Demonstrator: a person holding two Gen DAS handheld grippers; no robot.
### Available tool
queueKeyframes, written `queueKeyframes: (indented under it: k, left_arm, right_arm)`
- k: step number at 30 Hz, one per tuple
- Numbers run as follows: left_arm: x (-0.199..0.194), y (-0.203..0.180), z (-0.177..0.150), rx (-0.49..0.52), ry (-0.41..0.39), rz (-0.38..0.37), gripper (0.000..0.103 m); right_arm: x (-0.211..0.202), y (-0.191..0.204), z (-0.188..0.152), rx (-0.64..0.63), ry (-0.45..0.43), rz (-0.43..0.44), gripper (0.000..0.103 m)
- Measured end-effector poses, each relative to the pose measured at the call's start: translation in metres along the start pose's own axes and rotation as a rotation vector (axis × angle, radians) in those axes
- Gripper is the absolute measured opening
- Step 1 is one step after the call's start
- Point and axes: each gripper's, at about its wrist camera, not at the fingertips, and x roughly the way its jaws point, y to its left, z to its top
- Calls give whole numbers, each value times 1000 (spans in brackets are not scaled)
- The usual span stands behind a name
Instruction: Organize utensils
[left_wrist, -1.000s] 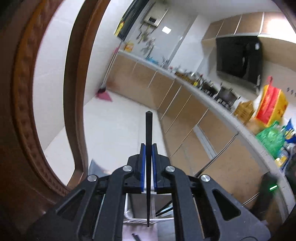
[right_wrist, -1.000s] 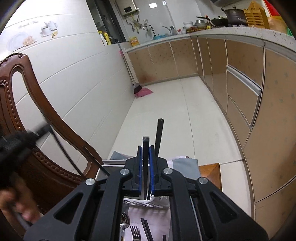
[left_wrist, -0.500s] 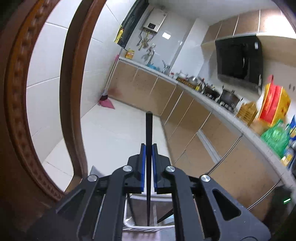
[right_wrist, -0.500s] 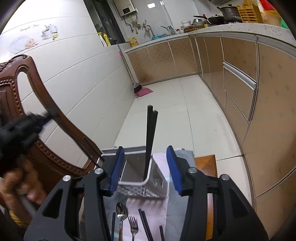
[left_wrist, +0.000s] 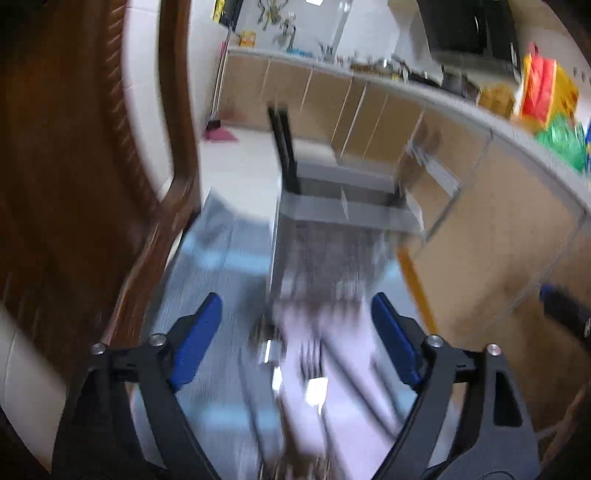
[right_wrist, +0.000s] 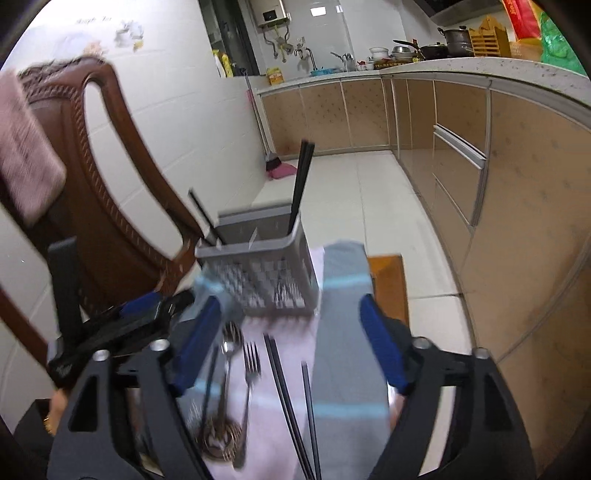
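Left gripper (left_wrist: 295, 328): blue pads spread wide apart, nothing between them. The left wrist view is heavily motion-blurred. Grey basket (left_wrist: 343, 210) sits at 12 o'clock ahead of the pads, with black chopsticks (left_wrist: 284, 147) standing in its left end, leaning toward 11 o'clock. Blurred cutlery lies on the cloth below the pads; single pieces cannot be told apart there.

Right gripper (right_wrist: 291, 336): pads also spread wide, holding nothing. Basket (right_wrist: 258, 273) at 12 o'clock, tilted. A pair of chopsticks (right_wrist: 301, 184) stands in its right compartment, leaning toward 1 o'clock; another chopstick (right_wrist: 203, 218) stands in the left compartment, leaning toward 11 o'clock.

On the pale cloth (right_wrist: 266, 417) between the right pads, left to right: spoon (right_wrist: 227, 365), fork (right_wrist: 249, 384), a pair of chopsticks (right_wrist: 284, 398), one more chopstick (right_wrist: 308, 406). All lie flat, roughly along the 6–12 line, near the basket but apart from it.

Left gripper (right_wrist: 144, 314) shows at 9 o'clock in the right wrist view, just beside the basket's left end. Wooden chair (right_wrist: 110, 177) at 10 o'clock
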Motion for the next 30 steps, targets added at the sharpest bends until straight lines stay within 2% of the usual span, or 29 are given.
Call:
queueKeyframes:
  k: [4,6,9,12,16,25,30]
  left_arm:
    - [-32,7,-64,-41,117,23,89]
    - [-47,7,-88,-75,162,9,89]
    - [-67,0,-112,-51,174,10,89]
    - [-92,-18,-131,52,155,52,89]
    - [-112,-32,-137,97,134,71,89]
    - [-142,-38,-141,99,124,53,89]
    - [-146,-40,-143,93,127,39,89]
  right_arm:
    - [-15,3,-45,-2,50,-16,82]
    - [-24,6,-70,-7,78,-35,82]
    - [-37,11,-98,3,94,-38,82]
    - [-49,16,-120,-9,107,-41,82]
    - [-62,19,-138,-13,116,-46,82]
    - [-83,21,-154,-17,115,-50,82]
    - [-91,19,-159,-5,103,-36,82]
